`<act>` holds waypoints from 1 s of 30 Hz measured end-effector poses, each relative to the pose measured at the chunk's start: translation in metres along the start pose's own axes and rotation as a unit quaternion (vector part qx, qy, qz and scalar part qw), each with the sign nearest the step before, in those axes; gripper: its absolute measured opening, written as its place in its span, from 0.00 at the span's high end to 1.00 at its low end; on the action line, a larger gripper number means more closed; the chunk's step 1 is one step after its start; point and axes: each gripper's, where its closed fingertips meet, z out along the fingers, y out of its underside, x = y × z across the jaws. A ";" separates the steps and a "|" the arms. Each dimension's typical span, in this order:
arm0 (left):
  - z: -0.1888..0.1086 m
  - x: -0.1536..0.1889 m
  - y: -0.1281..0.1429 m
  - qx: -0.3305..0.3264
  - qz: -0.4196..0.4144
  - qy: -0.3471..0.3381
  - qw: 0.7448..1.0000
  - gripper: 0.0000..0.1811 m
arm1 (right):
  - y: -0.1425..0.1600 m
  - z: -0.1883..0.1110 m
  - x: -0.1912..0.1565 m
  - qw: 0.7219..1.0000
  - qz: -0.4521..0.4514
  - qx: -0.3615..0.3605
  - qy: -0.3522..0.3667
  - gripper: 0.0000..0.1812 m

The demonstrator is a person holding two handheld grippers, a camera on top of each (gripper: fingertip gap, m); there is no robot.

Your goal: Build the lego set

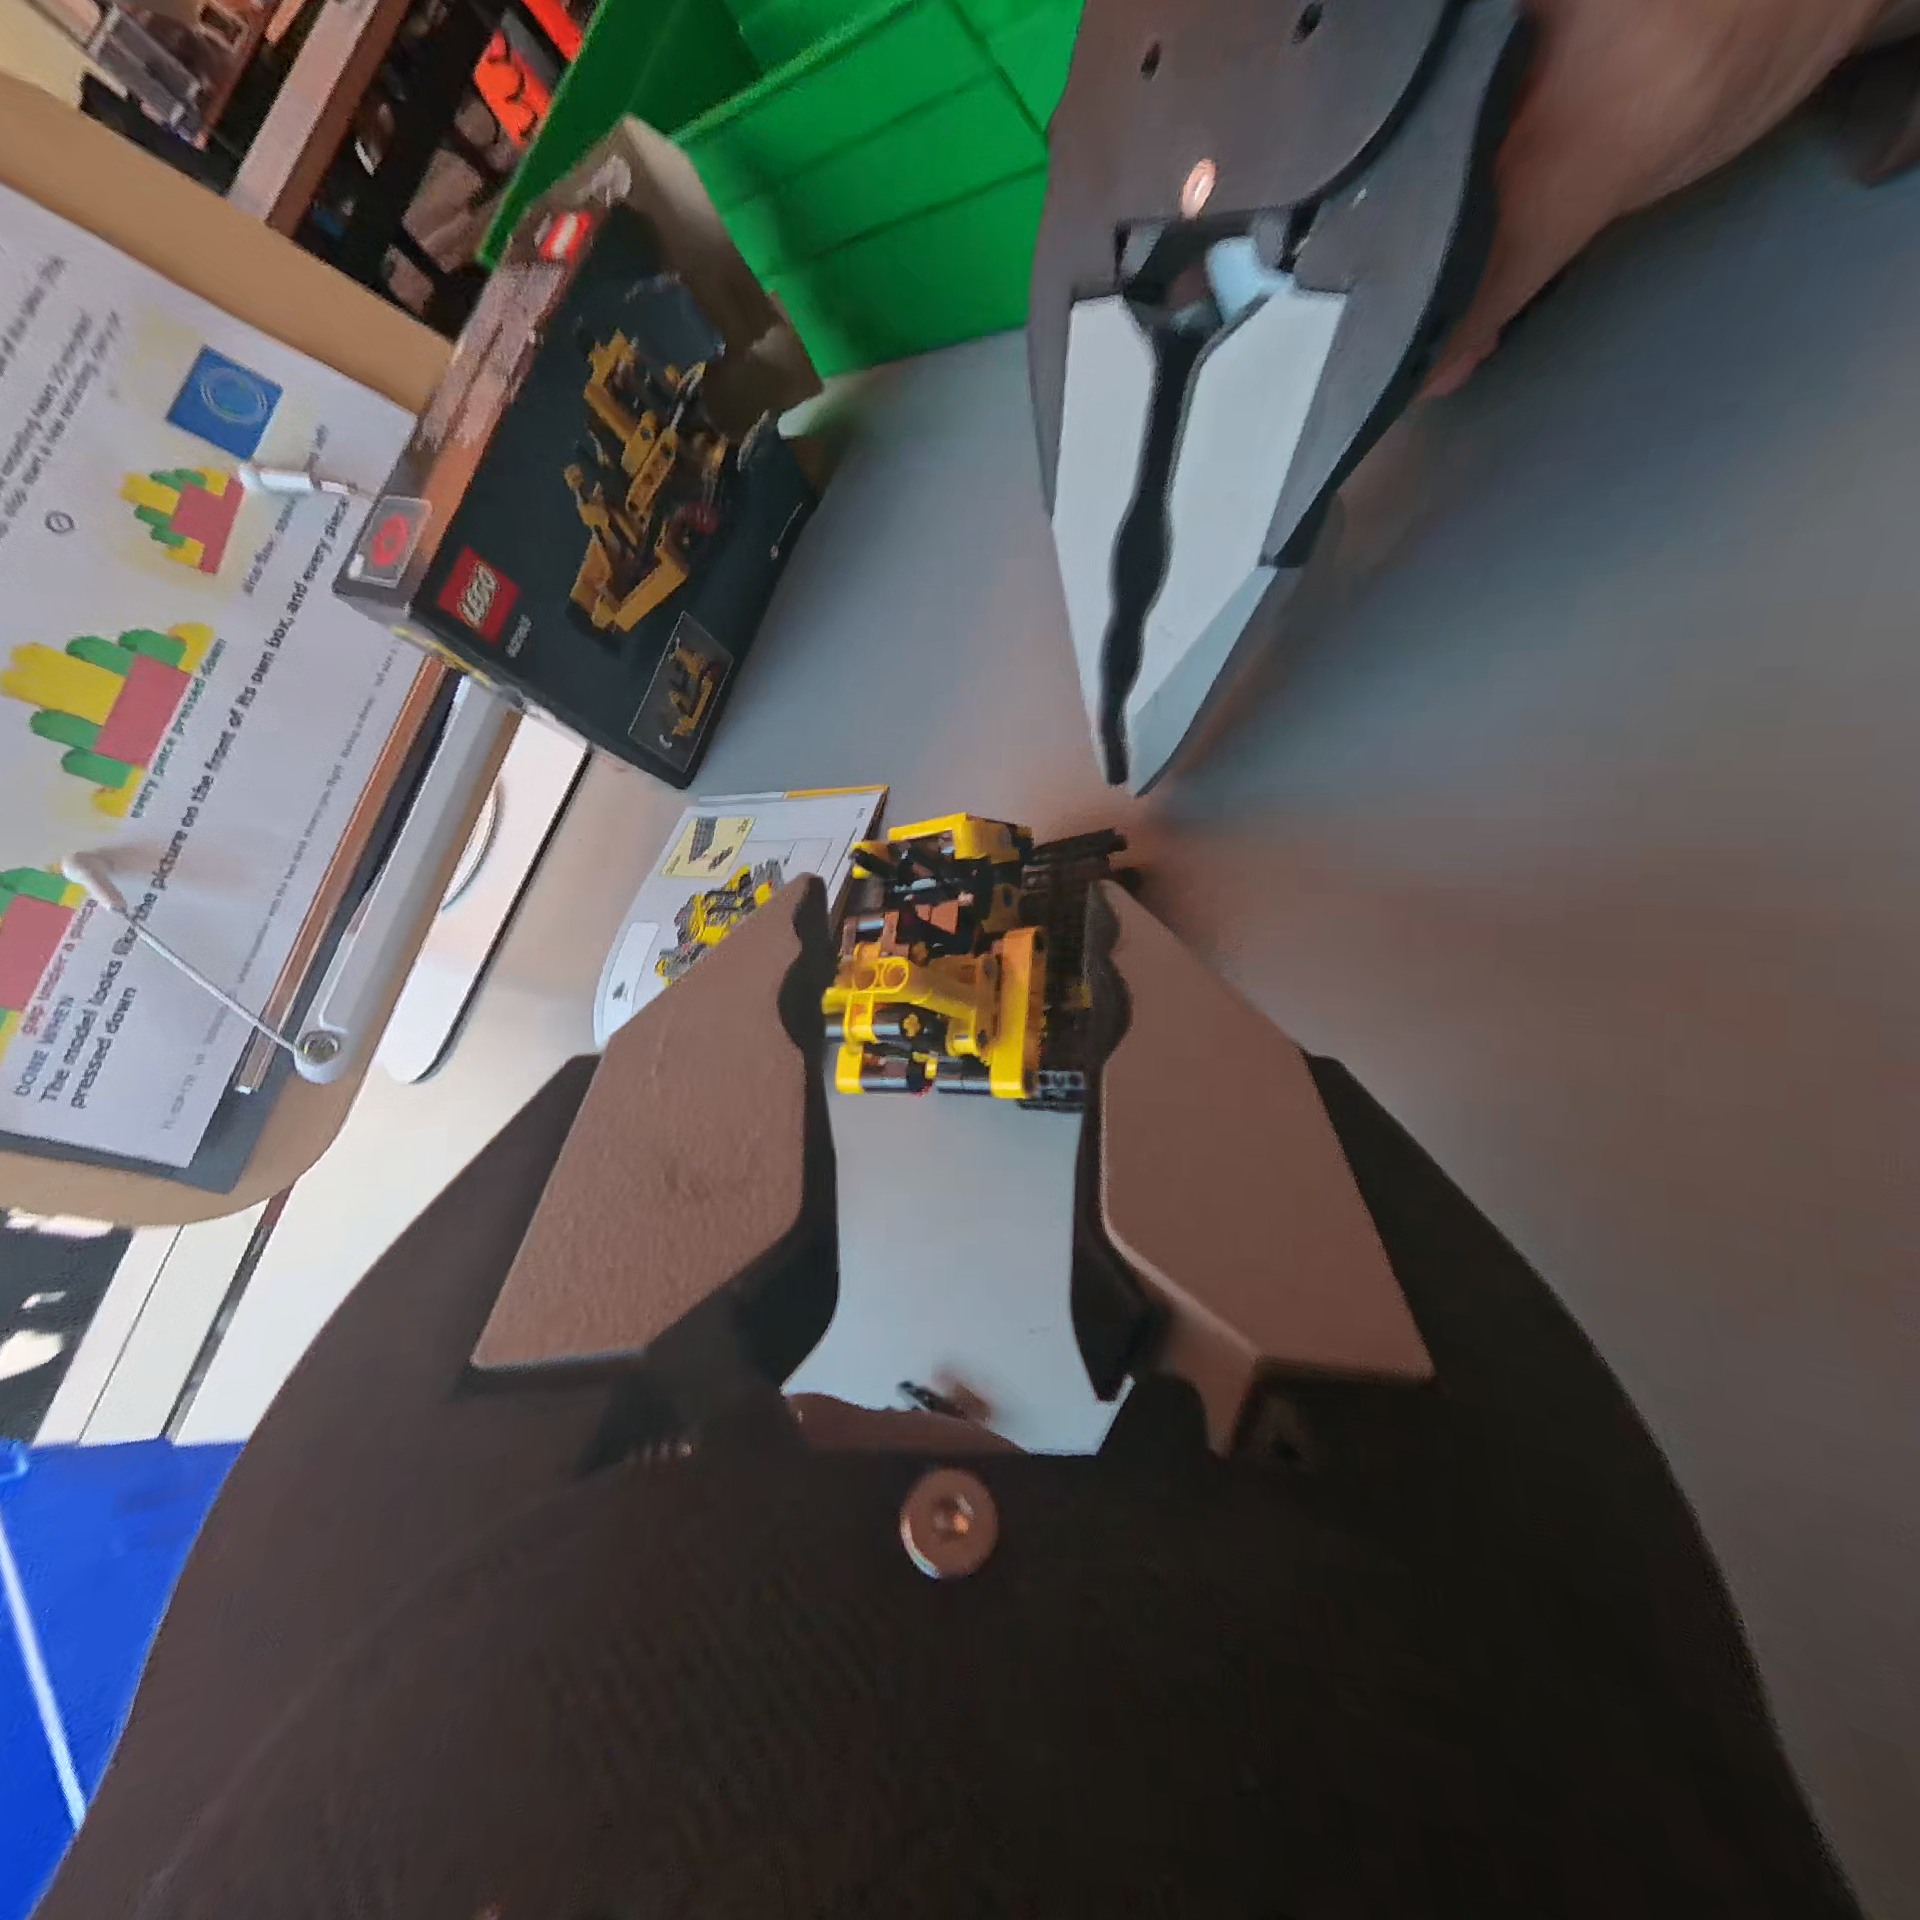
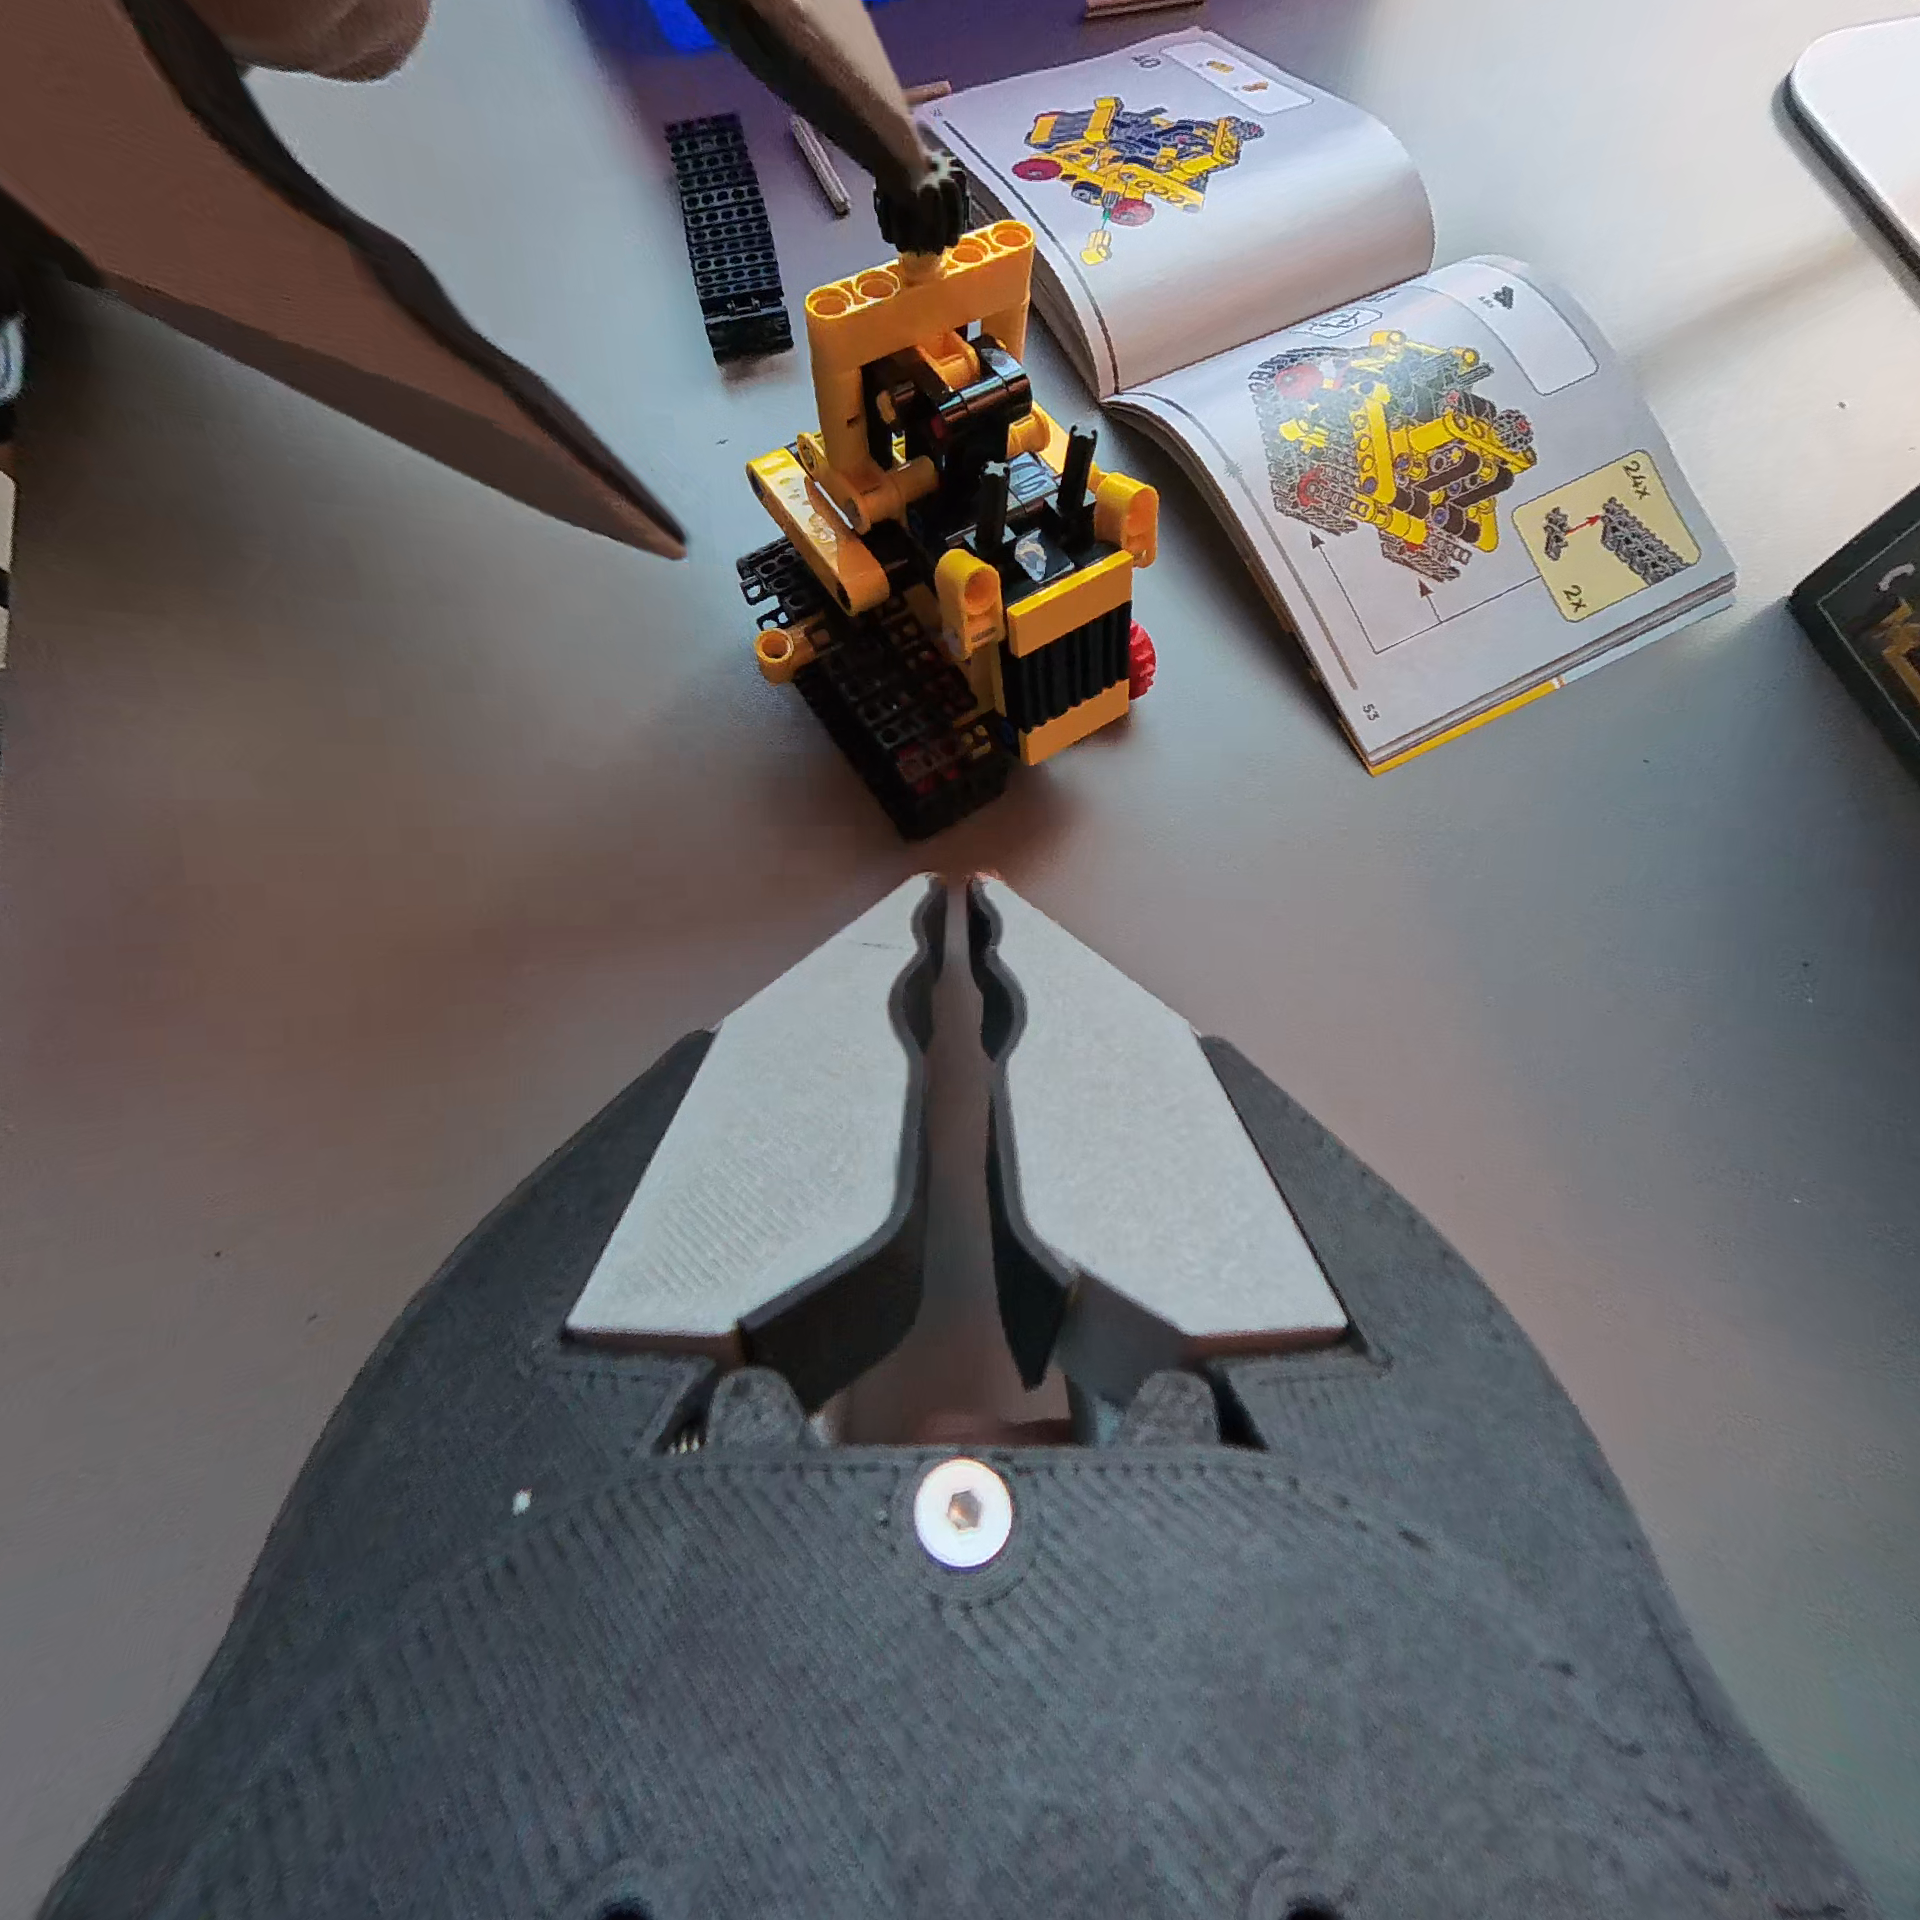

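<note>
A yellow and black lego bulldozer (image 1: 935,966) stands on the grey table (image 2: 312,935); it also shows in the right wrist view (image 2: 935,540). My left gripper (image 1: 961,904) is open, with its brown fingers on either side of the model. In the right wrist view one left finger (image 2: 468,364) ends just beside the model, and the other (image 2: 831,94) reaches its yellow top frame. My right gripper (image 2: 956,883) is shut with nothing between its pads, a short way in front of the model. It also shows in the left wrist view (image 1: 1127,769), beyond the model.
An open instruction booklet (image 2: 1403,468) lies right of the model. A loose black track strip (image 2: 727,239) and a thin grey axle (image 2: 821,166) lie behind it. The set's black box (image 1: 603,499), a printed sheet on a stand (image 1: 156,675), a green bin (image 1: 883,156) and a blue bin (image 1: 73,1610) surround the area. About 8 cm separates my left fingertips from my right.
</note>
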 end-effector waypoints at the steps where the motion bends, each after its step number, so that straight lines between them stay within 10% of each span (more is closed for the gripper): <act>1: -0.004 0.003 -0.006 0.011 -0.002 0.008 1.000 0.74 | 0.000 0.000 0.000 1.000 0.002 0.000 -0.002 0.98; 30: 0.013 -0.033 0.032 0.021 -0.088 0.147 0.985 0.61 | -0.006 0.013 -0.001 0.996 -0.080 -0.007 0.031 0.87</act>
